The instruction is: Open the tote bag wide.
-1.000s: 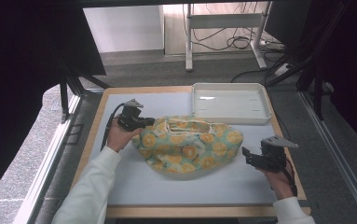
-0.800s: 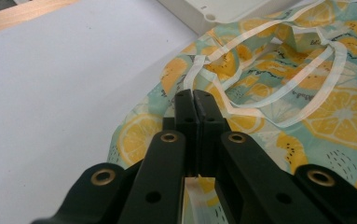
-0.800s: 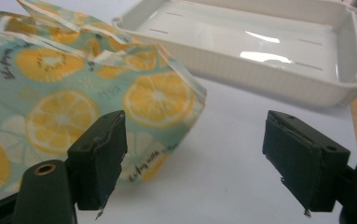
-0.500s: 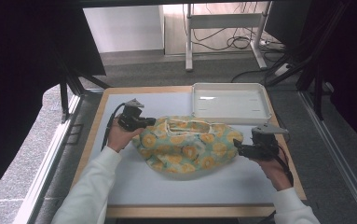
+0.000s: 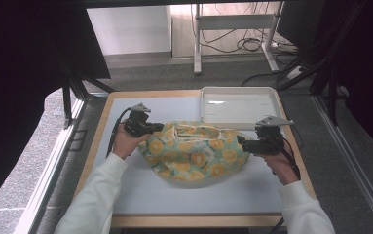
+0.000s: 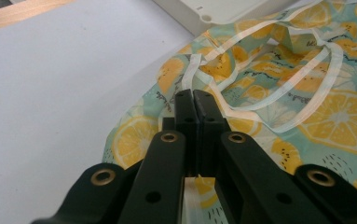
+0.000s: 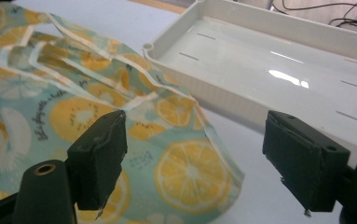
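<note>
A crumpled cloth (image 5: 194,156) printed with yellow lemon slices on pale green, with white trim, lies in the middle of the mat. My left gripper (image 5: 158,128) is at its left end, shut on the cloth's edge. In the left gripper view the jaws (image 6: 195,95) are pressed together over the fabric (image 6: 306,116), and a strip of white trim shows between them lower down. My right gripper (image 5: 241,142) is at the cloth's right end with its jaws wide open. In the right gripper view (image 7: 195,123) the cloth's corner (image 7: 185,172) lies below and between the jaws, untouched.
A shallow white tray (image 5: 203,105) stands at the back right of the pale mat (image 5: 125,195), close behind the cloth; its near wall (image 7: 213,88) is just beyond the right gripper. A wooden rim (image 5: 194,220) borders the table. Cables and stands lie on the floor behind.
My right gripper has moved away from the person and leftwards, rising a little, up to the cloth's right end. Its jaws stayed open. The left gripper and cloth kept still.
</note>
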The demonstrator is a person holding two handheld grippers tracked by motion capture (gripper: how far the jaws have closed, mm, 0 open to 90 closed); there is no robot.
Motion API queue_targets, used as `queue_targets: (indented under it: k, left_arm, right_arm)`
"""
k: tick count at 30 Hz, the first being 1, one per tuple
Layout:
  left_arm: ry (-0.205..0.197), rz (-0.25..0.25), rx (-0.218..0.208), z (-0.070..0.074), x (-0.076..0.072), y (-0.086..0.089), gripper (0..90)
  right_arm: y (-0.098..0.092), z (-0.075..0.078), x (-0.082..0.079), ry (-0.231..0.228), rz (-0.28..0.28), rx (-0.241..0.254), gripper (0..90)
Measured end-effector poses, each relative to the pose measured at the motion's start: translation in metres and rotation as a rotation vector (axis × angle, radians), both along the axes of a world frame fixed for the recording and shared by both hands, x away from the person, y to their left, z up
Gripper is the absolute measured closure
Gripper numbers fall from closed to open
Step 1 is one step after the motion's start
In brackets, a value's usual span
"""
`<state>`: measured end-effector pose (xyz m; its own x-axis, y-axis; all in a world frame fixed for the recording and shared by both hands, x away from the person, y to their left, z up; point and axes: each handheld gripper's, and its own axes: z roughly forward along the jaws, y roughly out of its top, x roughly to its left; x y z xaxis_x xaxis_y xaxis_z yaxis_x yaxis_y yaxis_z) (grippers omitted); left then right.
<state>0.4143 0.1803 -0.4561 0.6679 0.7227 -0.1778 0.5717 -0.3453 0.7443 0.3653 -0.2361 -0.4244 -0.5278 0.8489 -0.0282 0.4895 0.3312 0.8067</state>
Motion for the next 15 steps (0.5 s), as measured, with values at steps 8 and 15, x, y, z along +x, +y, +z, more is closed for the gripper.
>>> queue_targets:
  k: [8,15]
  left_arm:
    - [0.009,0.004,-0.005,-0.001,0.002,0.001,90.0]
    - [0.011,0.005,-0.007,-0.002,0.002,0.001,90.0]
  right_arm:
    - [0.016,0.003,0.019,0.024,0.031,-0.011,21.4]
    - [0.029,0.002,0.036,0.047,0.067,-0.039,21.3]
